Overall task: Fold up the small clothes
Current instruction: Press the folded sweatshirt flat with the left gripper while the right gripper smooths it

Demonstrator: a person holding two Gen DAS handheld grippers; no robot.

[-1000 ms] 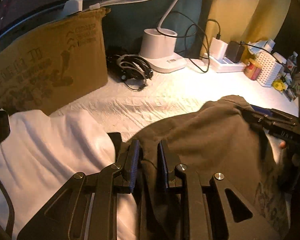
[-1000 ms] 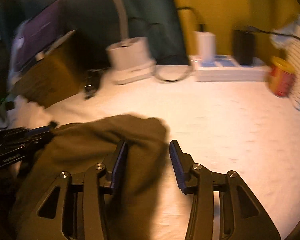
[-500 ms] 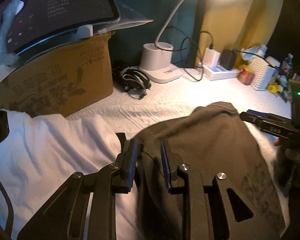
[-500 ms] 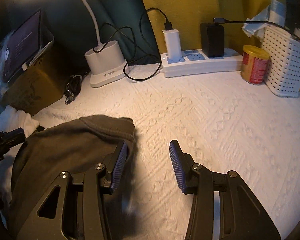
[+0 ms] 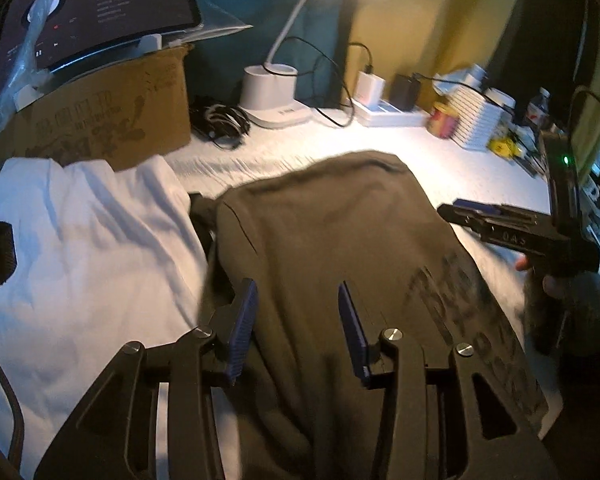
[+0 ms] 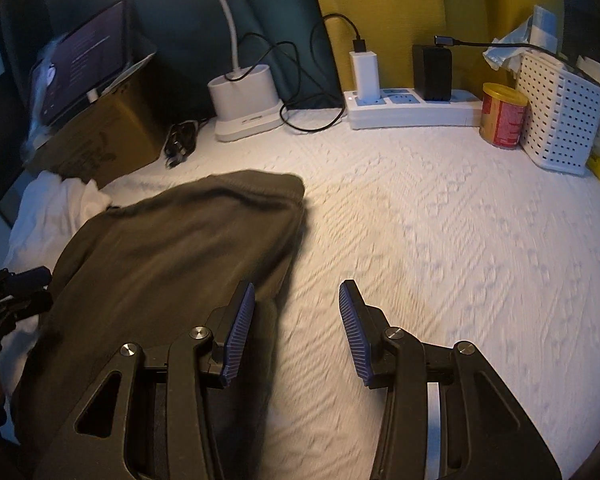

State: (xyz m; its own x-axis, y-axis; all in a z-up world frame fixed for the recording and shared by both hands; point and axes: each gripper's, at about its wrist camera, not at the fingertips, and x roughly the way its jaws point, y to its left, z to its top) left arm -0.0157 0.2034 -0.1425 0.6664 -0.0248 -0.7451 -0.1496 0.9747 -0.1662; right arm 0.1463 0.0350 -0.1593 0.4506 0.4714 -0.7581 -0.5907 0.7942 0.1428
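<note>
An olive-brown garment [image 5: 320, 240] with a dark print lies folded on the white bedspread [image 6: 440, 240], its rounded far end toward the lamp. My left gripper [image 5: 298, 320] hovers over the near part of it. Its jaws are opening and the cloth lies under the gap, free of the pads. My right gripper [image 6: 296, 308] stands open at the olive-brown garment's [image 6: 172, 248] right edge, with only bedspread between its fingers. The right gripper [image 5: 460, 210] also shows at the right of the left wrist view, held by a hand. A white garment [image 5: 80, 240] lies to the left.
A cardboard box [image 5: 100, 120] with a tablet [image 5: 100, 8] on top stands at the back left. Along the back are coiled cables [image 5: 220, 120], a lamp base [image 6: 246, 100], a power strip [image 6: 412, 110], a red can [image 6: 502, 120] and a white perforated basket [image 6: 560, 112].
The left jaws have spread wider and let go of the olive cloth. Both grippers have drawn back toward me, and the right one has come off the garment onto the bedspread.
</note>
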